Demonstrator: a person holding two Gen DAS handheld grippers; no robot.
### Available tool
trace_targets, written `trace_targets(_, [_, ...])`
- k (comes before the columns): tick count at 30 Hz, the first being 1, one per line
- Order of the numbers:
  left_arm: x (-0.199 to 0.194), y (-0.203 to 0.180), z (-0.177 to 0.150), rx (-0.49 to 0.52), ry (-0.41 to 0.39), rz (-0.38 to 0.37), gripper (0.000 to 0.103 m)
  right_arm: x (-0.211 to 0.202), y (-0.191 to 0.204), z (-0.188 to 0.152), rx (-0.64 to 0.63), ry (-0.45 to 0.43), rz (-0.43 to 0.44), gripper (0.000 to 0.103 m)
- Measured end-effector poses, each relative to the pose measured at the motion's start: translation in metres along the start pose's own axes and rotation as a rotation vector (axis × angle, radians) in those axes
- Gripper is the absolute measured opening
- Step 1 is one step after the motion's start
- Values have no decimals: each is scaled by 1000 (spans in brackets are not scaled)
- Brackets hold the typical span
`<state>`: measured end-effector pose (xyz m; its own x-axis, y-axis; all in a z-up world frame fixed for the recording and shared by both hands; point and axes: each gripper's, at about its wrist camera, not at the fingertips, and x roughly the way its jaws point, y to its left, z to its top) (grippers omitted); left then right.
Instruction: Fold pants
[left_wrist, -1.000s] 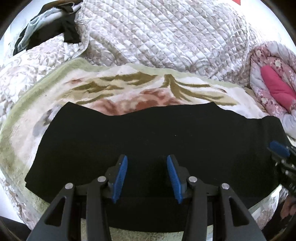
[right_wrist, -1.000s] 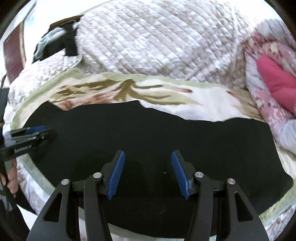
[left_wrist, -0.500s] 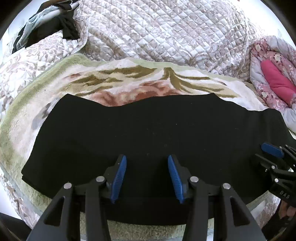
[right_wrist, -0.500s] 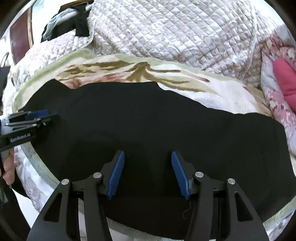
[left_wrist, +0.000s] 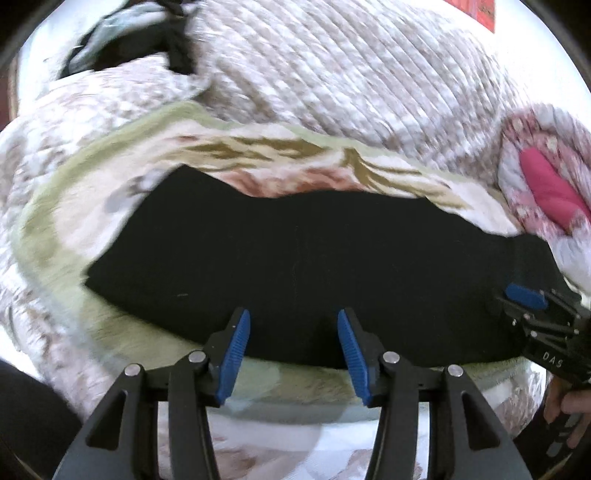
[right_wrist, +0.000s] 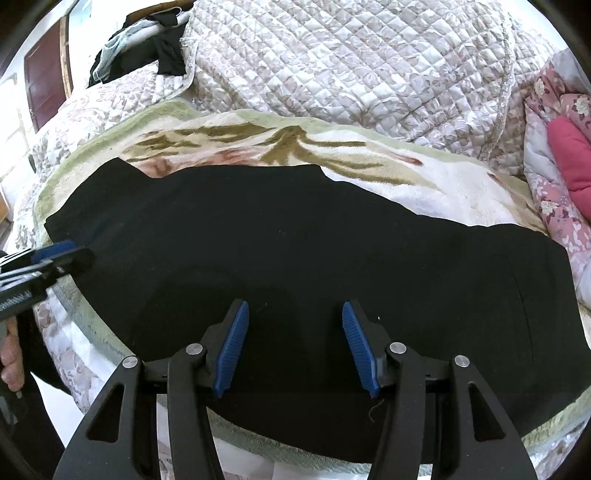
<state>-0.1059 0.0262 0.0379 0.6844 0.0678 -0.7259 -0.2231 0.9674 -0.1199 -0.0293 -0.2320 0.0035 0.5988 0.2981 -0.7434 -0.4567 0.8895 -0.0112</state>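
Observation:
Black pants (left_wrist: 303, 258) (right_wrist: 295, 258) lie flat and stretched sideways on a flowered blanket (left_wrist: 295, 162) over the bed. My left gripper (left_wrist: 291, 332) hovers at the near hem of the pants, its jaws opening, with nothing pressed between the blue pads. My right gripper (right_wrist: 293, 328) stands open above the middle of the pants, empty. Each gripper shows in the other's view: the right gripper (left_wrist: 532, 314) at the right end of the pants, the left gripper (right_wrist: 51, 258) at their left end.
A quilted beige bedspread (right_wrist: 351, 66) is heaped behind the blanket. A pink and flowered pillow bundle (right_wrist: 565, 162) sits at the right. Dark and pale clothes (right_wrist: 147, 40) lie at the back left. A hand (right_wrist: 11, 362) shows at the left edge.
My left gripper has pulled back toward the near edge of the pants, and its view is now blurred. Its jaws stand a little wider. The right gripper has kept its place.

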Motion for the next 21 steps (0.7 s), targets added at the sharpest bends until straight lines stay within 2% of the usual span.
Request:
trace_targets(4, [-11,25,-1,-99,-41,60,52,0,0,0,-3,1,1,53])
trace_targets(7, [-7,48,-3,-193,-26,94,52,0,1,0,-3,-1,3,53])
trace_targets(10, [2,63,-5,-267,2,63,52,0,2,0,-7,-1,9,53])
trace_targets(21, [25,80,17,-342,-18,41,51,-2,-3,5,15,-18,25,53])
